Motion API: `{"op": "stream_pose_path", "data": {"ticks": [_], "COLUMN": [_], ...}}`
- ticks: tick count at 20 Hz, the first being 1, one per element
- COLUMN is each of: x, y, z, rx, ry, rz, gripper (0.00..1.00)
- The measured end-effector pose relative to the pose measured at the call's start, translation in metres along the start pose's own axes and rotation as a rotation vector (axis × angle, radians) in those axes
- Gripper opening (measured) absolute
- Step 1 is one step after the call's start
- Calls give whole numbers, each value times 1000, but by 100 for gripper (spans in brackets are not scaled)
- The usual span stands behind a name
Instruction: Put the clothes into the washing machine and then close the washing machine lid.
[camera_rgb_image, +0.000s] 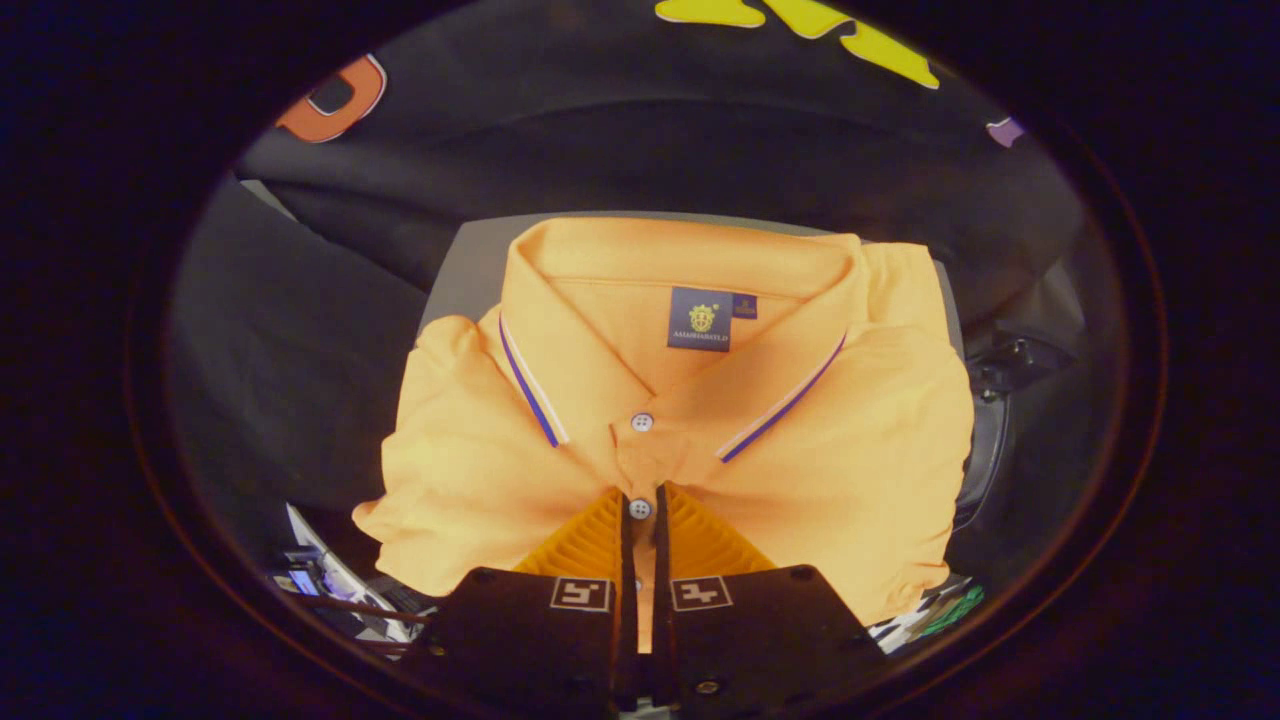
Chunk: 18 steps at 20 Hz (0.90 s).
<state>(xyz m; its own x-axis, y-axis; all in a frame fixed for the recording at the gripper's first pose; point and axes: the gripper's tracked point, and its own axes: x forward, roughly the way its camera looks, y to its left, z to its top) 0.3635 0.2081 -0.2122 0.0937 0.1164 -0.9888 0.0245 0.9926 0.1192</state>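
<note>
A folded orange polo shirt (800, 440) with blue-striped collar tips and a dark neck label lies in front of me, collar away from the fingers. My gripper (640, 495) is shut on the shirt's button placket, with a narrow fold of cloth pinched between both fingers. The shirt rests against a grey flat surface (470, 270) that shows behind its collar and left shoulder. Whether the shirt is lifted off that surface I cannot tell.
A dark round-edged object (985, 440) sits just right of the shirt. Small mixed items (320, 580) lie low on the left and some green and white bits (945, 610) low on the right. Black cloth hangs behind.
</note>
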Motion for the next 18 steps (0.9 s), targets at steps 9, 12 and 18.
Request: {"op": "stream_pose_path", "data": {"ticks": [9, 12, 18], "x": [-38, -44, -62], "y": [-8, -12, -19], "z": [5, 10, 17], "rx": [-56, -92, -127], "ry": [-38, -35, -25], "rz": [118, 157, 223], "gripper": [9, 9, 9]}}
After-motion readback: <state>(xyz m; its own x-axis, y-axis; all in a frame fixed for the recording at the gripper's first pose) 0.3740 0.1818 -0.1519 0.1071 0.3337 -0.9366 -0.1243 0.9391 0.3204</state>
